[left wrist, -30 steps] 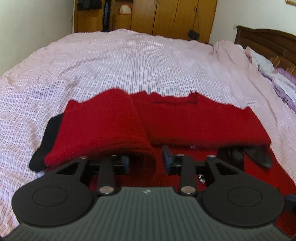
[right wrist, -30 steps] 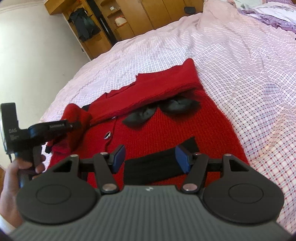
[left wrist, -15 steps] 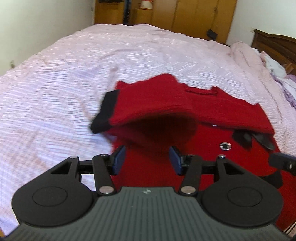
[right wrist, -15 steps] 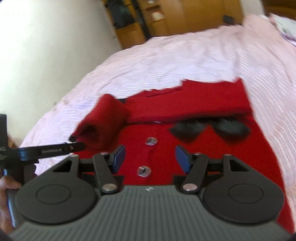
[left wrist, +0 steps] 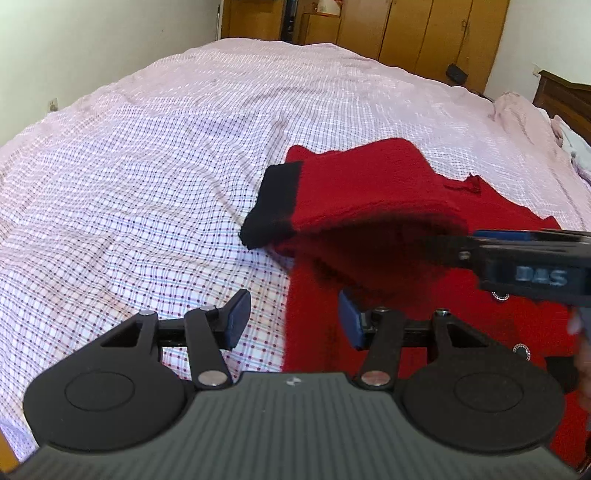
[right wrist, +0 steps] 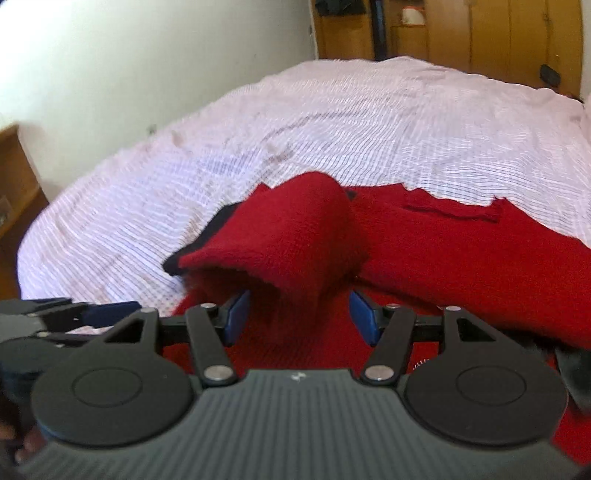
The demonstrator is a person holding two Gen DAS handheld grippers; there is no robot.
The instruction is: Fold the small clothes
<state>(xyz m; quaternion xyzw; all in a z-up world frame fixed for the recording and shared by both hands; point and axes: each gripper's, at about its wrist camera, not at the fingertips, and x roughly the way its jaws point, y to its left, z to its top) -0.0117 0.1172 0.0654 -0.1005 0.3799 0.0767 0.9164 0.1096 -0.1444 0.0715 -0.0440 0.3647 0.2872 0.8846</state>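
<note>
your right gripper (right wrist: pixel 297 317) hovers open over the red sweater (right wrist: pixel 461 258), its folded sleeve (right wrist: pixel 288 240) just ahead on the checked bedsheet (right wrist: pixel 332 122).

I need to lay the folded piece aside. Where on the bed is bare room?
The checked bedsheet is bare left of the red sweater and beyond it toward the wardrobe. Crowded: over the sweater, where left gripper and right gripper meet.

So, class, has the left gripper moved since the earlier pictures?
Yes. The left gripper has slid leftward off the red cardigan: one finger is now over the checked bedsheet. Its jaws have just been opening, nothing pinched.
</note>
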